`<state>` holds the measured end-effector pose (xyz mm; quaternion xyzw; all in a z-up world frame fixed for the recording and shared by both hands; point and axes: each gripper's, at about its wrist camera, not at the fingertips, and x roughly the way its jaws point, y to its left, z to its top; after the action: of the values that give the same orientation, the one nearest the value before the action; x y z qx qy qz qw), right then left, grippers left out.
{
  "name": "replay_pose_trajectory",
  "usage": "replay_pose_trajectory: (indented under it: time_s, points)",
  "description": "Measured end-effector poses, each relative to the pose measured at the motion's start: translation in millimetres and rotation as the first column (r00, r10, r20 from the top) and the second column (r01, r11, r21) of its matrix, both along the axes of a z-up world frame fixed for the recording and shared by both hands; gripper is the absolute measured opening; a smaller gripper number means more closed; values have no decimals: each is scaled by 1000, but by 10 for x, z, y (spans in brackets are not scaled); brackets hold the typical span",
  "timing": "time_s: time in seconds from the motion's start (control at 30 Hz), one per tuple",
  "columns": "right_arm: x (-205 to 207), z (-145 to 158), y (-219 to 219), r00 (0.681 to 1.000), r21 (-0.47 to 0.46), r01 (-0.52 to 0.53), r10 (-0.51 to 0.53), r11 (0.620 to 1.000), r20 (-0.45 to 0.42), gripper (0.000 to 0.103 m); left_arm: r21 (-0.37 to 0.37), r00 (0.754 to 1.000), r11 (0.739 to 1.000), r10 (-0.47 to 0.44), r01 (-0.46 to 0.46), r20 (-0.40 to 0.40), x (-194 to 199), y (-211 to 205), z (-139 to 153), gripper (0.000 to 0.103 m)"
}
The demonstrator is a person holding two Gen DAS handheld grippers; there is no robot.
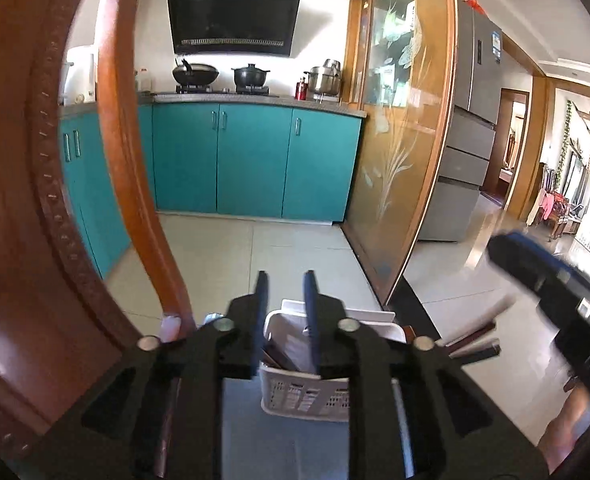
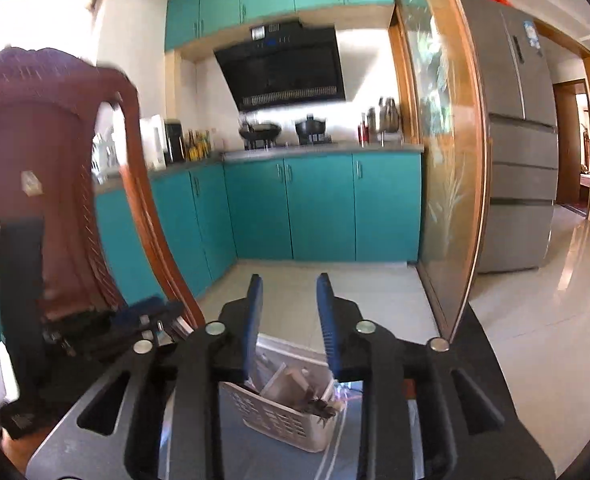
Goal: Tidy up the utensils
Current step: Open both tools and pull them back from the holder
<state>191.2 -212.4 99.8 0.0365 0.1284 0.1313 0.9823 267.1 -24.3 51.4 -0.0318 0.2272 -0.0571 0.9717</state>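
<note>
A white slotted basket [image 1: 307, 398] stands on the dark table just below and ahead of my left gripper [image 1: 285, 276], with dark wooden utensil handles [image 1: 275, 356] inside it. The left jaws stand apart with only floor showing between the blue fingers, so it is open and holds nothing. In the right wrist view the same basket [image 2: 283, 420] holds flat pale and dark utensils [image 2: 295, 388]. My right gripper [image 2: 289, 280] hovers above it, open and empty. Brown stick-like handles [image 1: 475, 340] lie blurred to the right of the basket.
A carved wooden chair back [image 1: 127, 184] rises close on the left, and it also shows in the right wrist view [image 2: 55, 180]. A wood-framed glass door [image 1: 407, 140] stands ahead on the right. A blurred black tool body [image 1: 555, 292] is at the right edge. Teal cabinets [image 1: 251, 160] line the far wall.
</note>
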Motion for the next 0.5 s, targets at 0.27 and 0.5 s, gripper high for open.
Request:
replay_pose_trajectory:
  time_s: [0.27, 0.5]
  points:
    - [-1104, 60, -163, 989, 5, -7, 7, 1000, 145, 82, 53, 996, 998, -39, 35, 77, -1114, 47, -57, 65]
    - [-1872, -328, -202, 989, -84, 75, -64, 994, 131, 100, 164, 993, 985, -65, 47, 103, -2212, 98, -357, 93]
